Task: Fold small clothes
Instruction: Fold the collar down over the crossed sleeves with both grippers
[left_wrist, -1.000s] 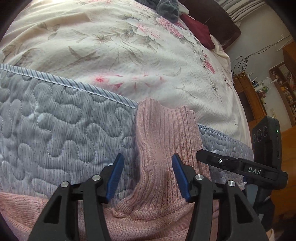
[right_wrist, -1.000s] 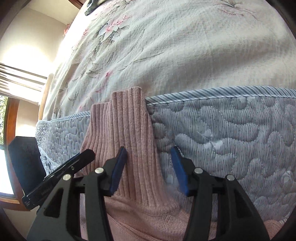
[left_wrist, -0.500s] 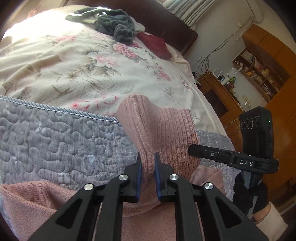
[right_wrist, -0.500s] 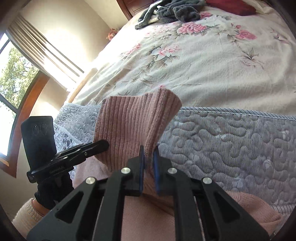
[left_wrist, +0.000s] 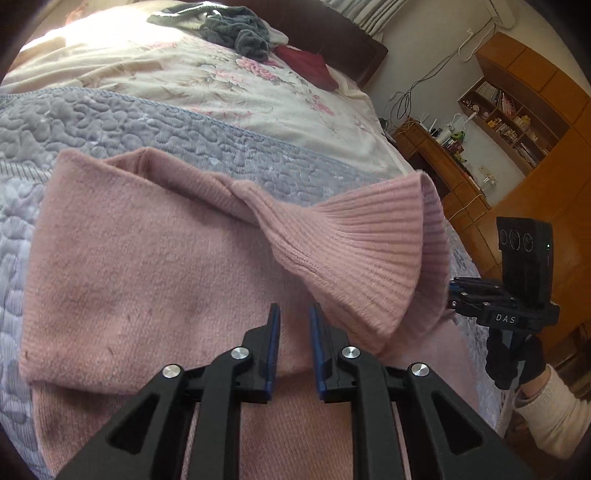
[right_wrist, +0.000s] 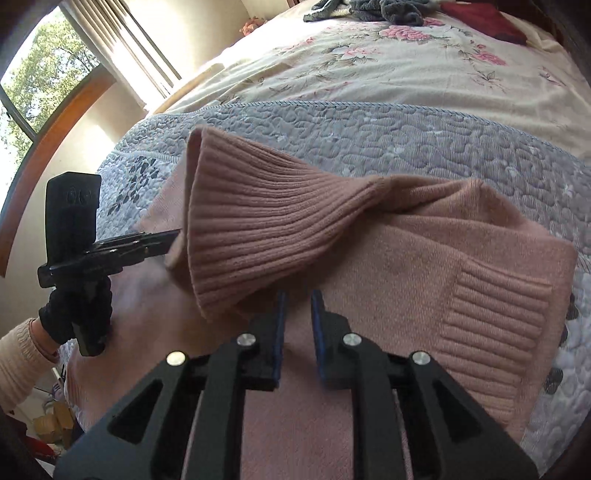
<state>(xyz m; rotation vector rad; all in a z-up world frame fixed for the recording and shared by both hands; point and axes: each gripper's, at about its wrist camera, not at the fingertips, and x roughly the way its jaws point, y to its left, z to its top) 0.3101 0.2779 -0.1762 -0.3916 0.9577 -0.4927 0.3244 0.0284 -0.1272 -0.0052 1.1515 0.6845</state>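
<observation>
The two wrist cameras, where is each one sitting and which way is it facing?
Left wrist: rides the left gripper, facing across the pink sweater toward the headboard and shelves; its own fingers show, plus the right gripper and gloved right hand.
Right wrist: rides the right gripper, facing over the sweater toward the window; the left gripper and left hand show.
Shared: sweater, ribbed collar, grey quilt, floral bedspread.

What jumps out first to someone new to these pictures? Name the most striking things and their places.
The pink knit sweater dominates, spread on the grey quilted cover at the near end of the bed, its ribbed collar twisted and flared over the body. Both pairs of tongs, left and right, hover slightly parted above it. Farther up, a grey clothes heap lies on the floral bedspread.
</observation>
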